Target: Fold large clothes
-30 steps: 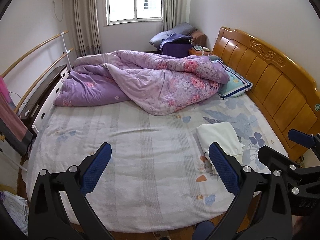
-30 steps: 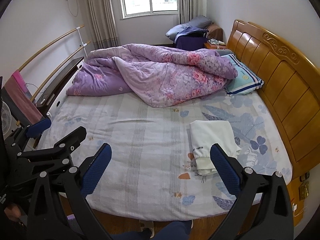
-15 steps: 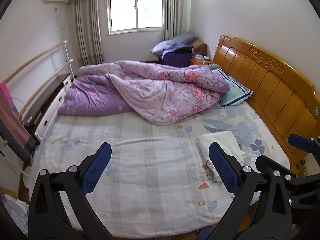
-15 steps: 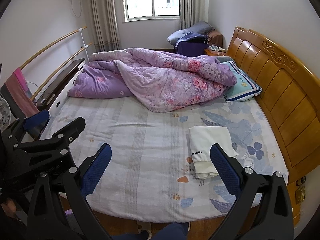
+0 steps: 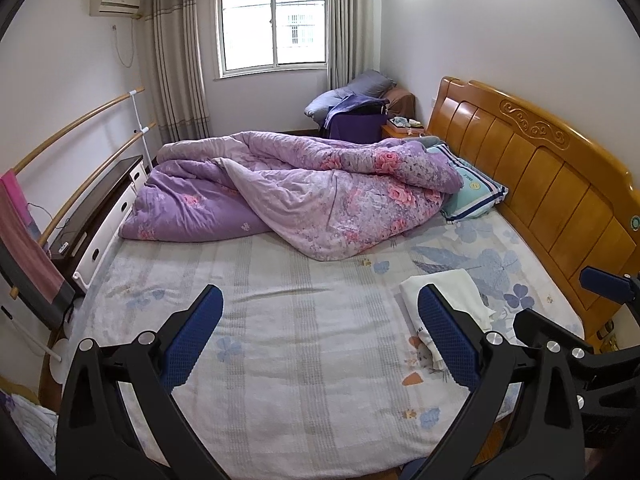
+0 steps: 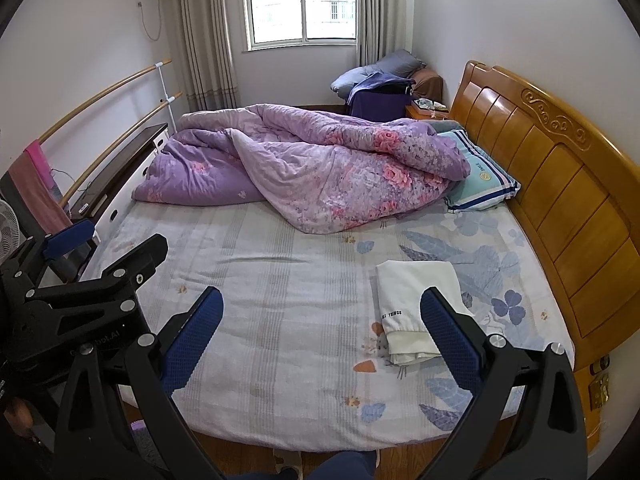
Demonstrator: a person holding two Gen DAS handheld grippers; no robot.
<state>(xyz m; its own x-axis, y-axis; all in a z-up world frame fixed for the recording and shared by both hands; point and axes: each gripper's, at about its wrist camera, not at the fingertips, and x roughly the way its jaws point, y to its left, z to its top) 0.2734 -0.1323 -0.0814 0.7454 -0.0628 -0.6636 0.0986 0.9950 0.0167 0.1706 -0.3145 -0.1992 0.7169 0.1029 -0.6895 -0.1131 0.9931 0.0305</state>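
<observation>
The white garment (image 6: 416, 300) lies on the right side of the bed sheet (image 6: 280, 300), near the front edge of the bed and not far from the wooden headboard (image 6: 560, 184); it is already folded into a neat rectangle with several layers, its surface is smooth and cream-white, and a ribbed cuff or hem shows at its near end, just under a small line of dark printed letters; in the left wrist view the same garment (image 5: 444, 292) is partly hidden behind one blue finger; the sheet under it is pale with grey stripes and blue leaf and flower prints, and it is mostly flat with a few soft wrinkles; the right gripper (image 6: 320, 340) hovers above the near part of the bed, its blue-padded fingers spread wide apart and holding nothing; the left gripper (image 5: 320, 340) is held the same way, fingers wide apart and nothing between them, well apart from the garment; each gripper appears at the edge of the other camera view; farther on the bed a purple floral quilt (image 6: 312, 168) is heaped in a loose pile, and a light blue pillow (image 6: 484, 184) rests against the headboard at the far right; behind, a window (image 6: 304, 0) with grey curtains is in the far wall.
</observation>
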